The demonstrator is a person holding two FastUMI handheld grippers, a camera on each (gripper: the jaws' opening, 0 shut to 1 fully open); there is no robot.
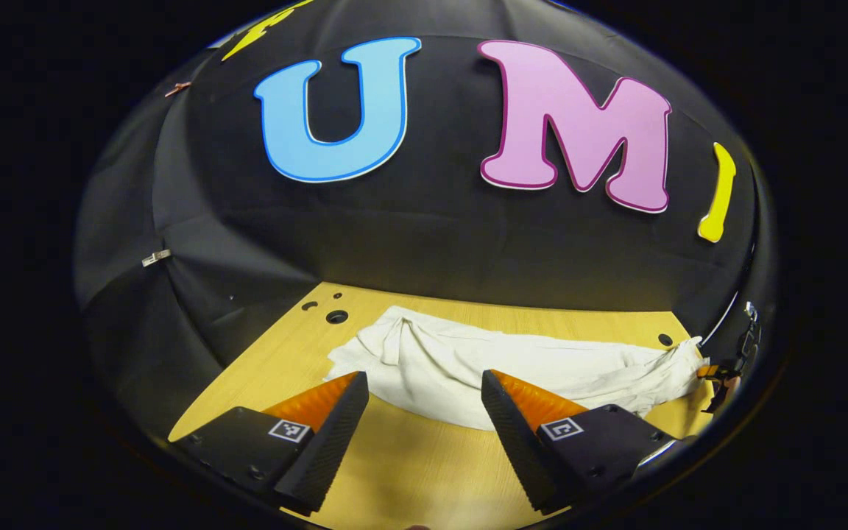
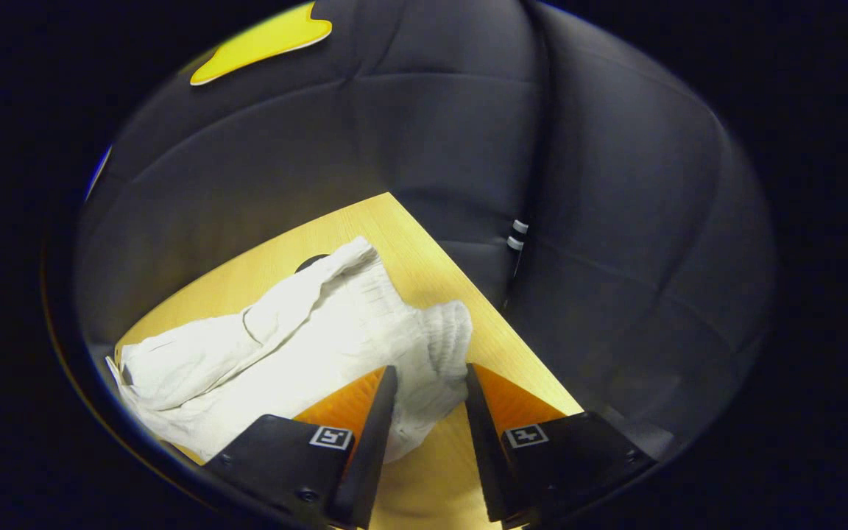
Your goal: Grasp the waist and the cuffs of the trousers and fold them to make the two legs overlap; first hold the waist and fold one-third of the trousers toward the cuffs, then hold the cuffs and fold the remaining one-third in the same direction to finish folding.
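Note:
White trousers (image 1: 468, 361) lie crumpled across the wooden table (image 1: 409, 464). In the left gripper view my left gripper (image 1: 422, 377) hovers open just in front of their near edge, with nothing between its fingers. The trousers' right end is drawn to a point at the right gripper (image 1: 718, 375), far off at the table's right edge. In the right gripper view the trousers (image 2: 284, 338) end in a ribbed, gathered band, apparently the waist (image 2: 435, 346). My right gripper (image 2: 431, 368) is narrowed on it, the cloth filling the gap between the fingers.
Round holes (image 1: 336, 316) pierce the tabletop at the back left, with another hole (image 1: 664, 339) at the back right. The black cloth wall (image 1: 431, 243) stands close behind the table. The table's right edge (image 2: 468, 294) runs just beside the waist.

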